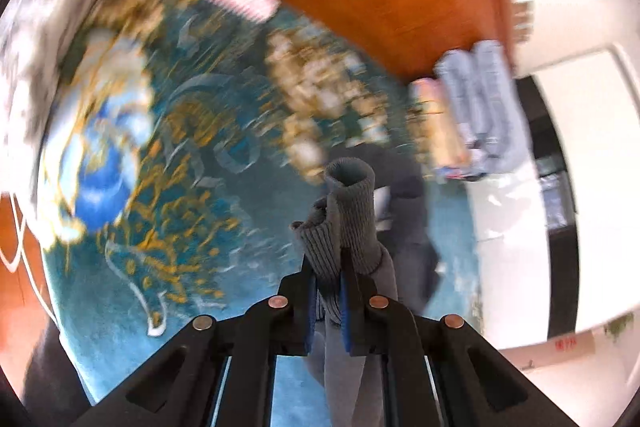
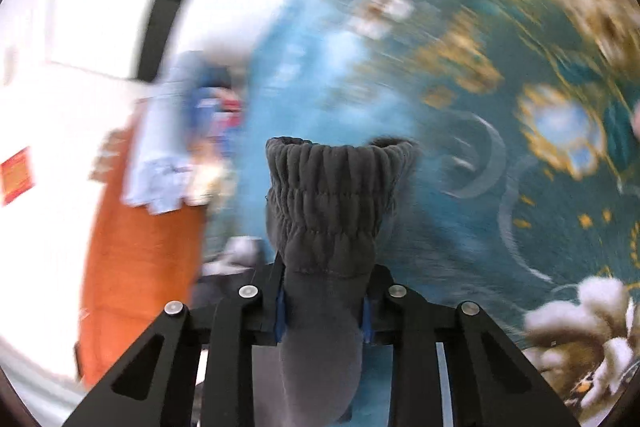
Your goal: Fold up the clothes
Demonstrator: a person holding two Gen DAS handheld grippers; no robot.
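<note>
Left to right: the left gripper has its fingers clamped on a ribbed cuff of a grey garment, which sticks up past the tips while the rest hangs below. The right gripper is pinched on the gathered elastic waistband. Both hold the grey garment up over the teal patterned rug; a folded stack sits at its far edge. Everything's blurry, so probably mid-swing. Best bet: keep both ends taut and level, lay it flat first, then fold.
</note>
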